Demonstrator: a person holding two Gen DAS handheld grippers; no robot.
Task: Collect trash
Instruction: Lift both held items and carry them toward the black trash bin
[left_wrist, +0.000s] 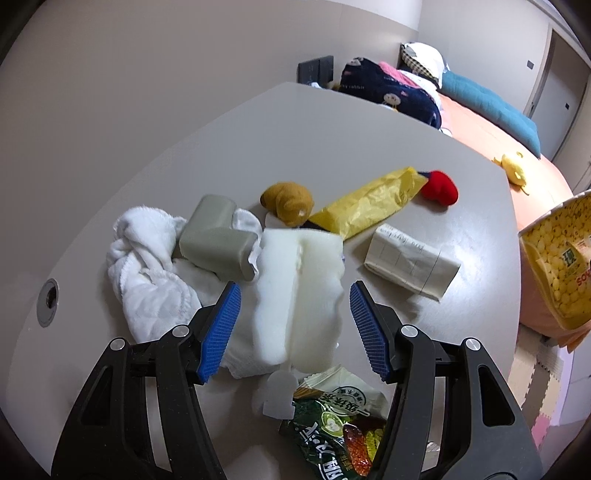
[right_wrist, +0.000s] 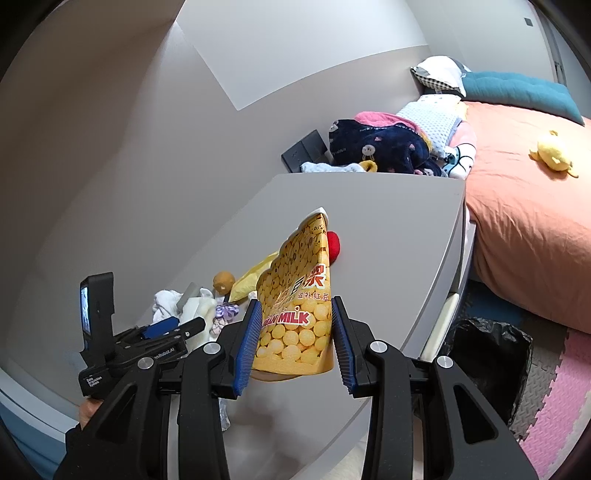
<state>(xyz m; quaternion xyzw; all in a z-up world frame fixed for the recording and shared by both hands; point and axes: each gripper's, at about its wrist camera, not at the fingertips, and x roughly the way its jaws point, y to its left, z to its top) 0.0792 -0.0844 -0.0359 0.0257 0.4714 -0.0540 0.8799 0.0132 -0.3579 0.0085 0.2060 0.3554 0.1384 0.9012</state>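
Observation:
My right gripper (right_wrist: 295, 332) is shut on a yellow soy milk snack bag (right_wrist: 295, 314) and holds it upright above the grey table (right_wrist: 388, 229); the bag also shows at the right edge of the left wrist view (left_wrist: 561, 258). My left gripper (left_wrist: 293, 306) is open, its blue pads on either side of a white foam piece (left_wrist: 299, 291). A green snack wrapper (left_wrist: 332, 424) lies just below it. A yellow wrapper (left_wrist: 373, 203) and a folded paper packet (left_wrist: 410, 258) lie further out.
A white towel (left_wrist: 147, 273), a grey box (left_wrist: 218, 236), a brown plush (left_wrist: 288, 199) and a red plush (left_wrist: 439, 192) sit on the table. A black-lined bin (right_wrist: 487, 362) stands on the floor by the table's right edge. A bed (right_wrist: 524, 229) is beyond.

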